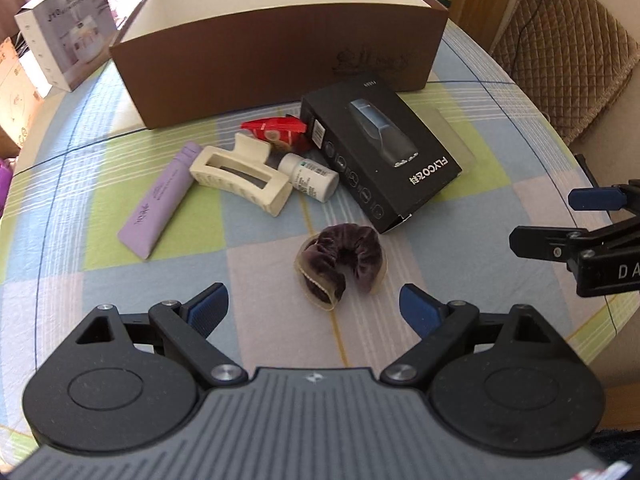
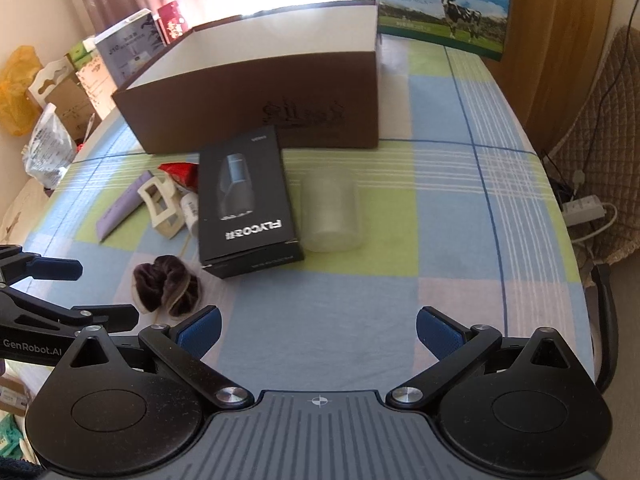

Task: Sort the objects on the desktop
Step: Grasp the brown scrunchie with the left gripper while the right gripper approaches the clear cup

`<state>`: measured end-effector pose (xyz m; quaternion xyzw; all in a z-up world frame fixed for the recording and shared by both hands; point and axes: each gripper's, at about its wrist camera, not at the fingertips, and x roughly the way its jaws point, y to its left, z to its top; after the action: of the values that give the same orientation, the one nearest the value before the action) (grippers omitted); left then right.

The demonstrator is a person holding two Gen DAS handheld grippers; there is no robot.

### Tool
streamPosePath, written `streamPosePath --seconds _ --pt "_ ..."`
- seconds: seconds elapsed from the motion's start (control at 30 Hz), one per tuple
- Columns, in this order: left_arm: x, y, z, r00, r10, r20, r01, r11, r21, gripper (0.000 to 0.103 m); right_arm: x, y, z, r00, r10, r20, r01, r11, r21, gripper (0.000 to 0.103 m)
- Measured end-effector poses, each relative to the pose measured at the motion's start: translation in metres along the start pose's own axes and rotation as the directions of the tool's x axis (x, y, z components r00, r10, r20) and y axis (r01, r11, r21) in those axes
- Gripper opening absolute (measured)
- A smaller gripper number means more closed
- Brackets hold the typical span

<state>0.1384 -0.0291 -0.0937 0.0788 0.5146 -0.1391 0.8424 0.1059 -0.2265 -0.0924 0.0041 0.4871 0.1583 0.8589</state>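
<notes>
A dark purple velvet scrunchie (image 1: 340,262) (image 2: 166,290) lies on the checked cloth just beyond my open left gripper (image 1: 314,310). Behind it sit a black FLYCO box (image 1: 378,152) (image 2: 246,200), a white bottle (image 1: 310,176), a cream hair claw (image 1: 242,174), a lilac tube (image 1: 158,202) and a red packet (image 1: 278,130). A clear plastic container (image 2: 332,212) lies right of the black box. The big brown box (image 1: 280,52) (image 2: 256,100) stands open at the back. My right gripper (image 2: 318,330) is open over bare cloth; it shows at the right edge (image 1: 560,220) of the left wrist view.
A white product box (image 1: 66,28) stands at the table's far left corner and a milk carton (image 2: 444,4) behind the brown box. A quilted chair (image 1: 568,52) stands at the right. Bags and cartons crowd the left side off the table (image 2: 44,120).
</notes>
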Motion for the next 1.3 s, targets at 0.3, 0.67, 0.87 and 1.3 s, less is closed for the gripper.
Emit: streamPosePath --seconds 0.3,0.67,0.87,1.3 --pt "0.026 -0.005 0.014 1.000 -0.018 -0.002 0.018 1.000 0.026 0.089 0.009 -0.020 0.002 0.999 -0.032 -0.017 0.033 0.998 0.054 0.101" --pt "0.059 -0.006 0.024 0.999 -0.028 -0.037 0.030 0.998 0.060 0.059 0.016 -0.039 0.009 0.998 -0.055 -0.023 0.057 0.993 0.105 0.101" --pt "0.061 0.004 0.023 0.998 -0.063 -0.031 0.065 0.997 0.047 0.033 0.025 -0.041 0.014 0.999 -0.051 -0.012 0.052 0.993 0.107 0.101" --pt "0.056 0.065 0.023 0.997 0.064 -0.030 -0.066 0.995 -0.081 0.027 0.060 -0.052 0.053 0.997 0.067 0.047 -0.070 0.995 0.067 0.083"
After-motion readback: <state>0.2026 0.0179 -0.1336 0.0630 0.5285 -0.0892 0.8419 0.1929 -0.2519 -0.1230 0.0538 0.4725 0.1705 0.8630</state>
